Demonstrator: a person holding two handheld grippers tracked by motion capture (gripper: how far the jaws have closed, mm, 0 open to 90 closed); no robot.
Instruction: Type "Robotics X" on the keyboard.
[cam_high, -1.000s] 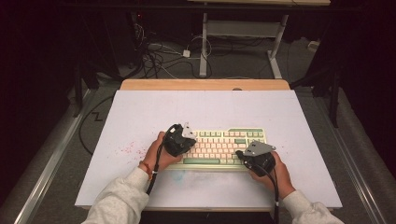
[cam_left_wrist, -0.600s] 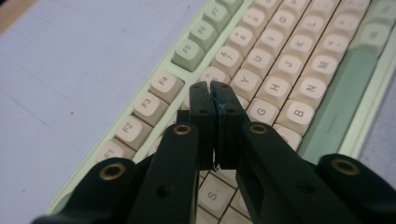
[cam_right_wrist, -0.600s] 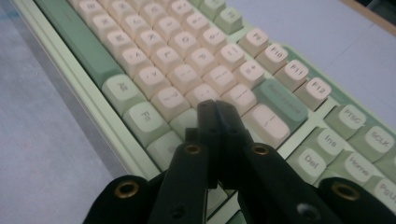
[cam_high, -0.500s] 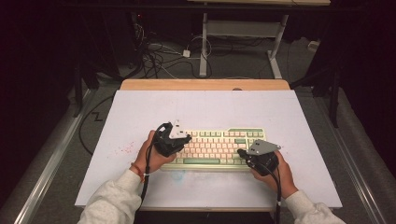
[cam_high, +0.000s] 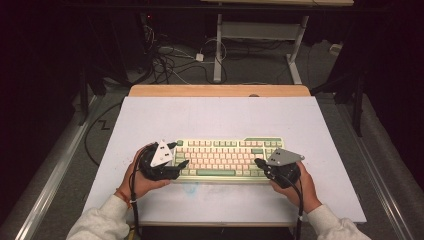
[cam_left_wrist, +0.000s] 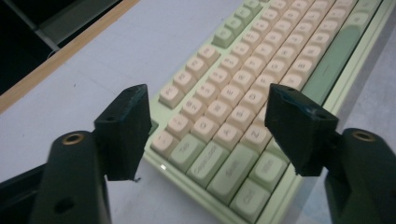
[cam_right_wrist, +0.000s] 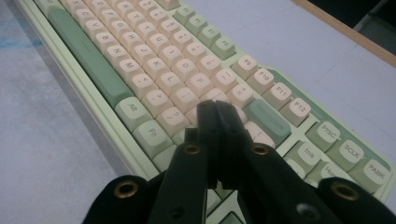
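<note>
Left hand-held gripper (cam_high: 176, 156) had slid off the keys to the left end of the pale-green, cream-keyed plastic keyboard (cam_high: 227, 156) on the white tabletop (cam_high: 220, 117), jaws just spread, apparently straddling it to grasp; right hand-held gripper (cam_high: 259, 162) stayed pressed together over the right-hand keys.

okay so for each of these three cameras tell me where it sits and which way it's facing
High view: above the near edge, facing forward and down on table; forearms, both hands show.
Left gripper view: rides the left gripper, jaws wide apart, facing the keyboard end.
Right gripper view: rides the right gripper, jaws shut, over the keys.
All share the keyboard.
</note>
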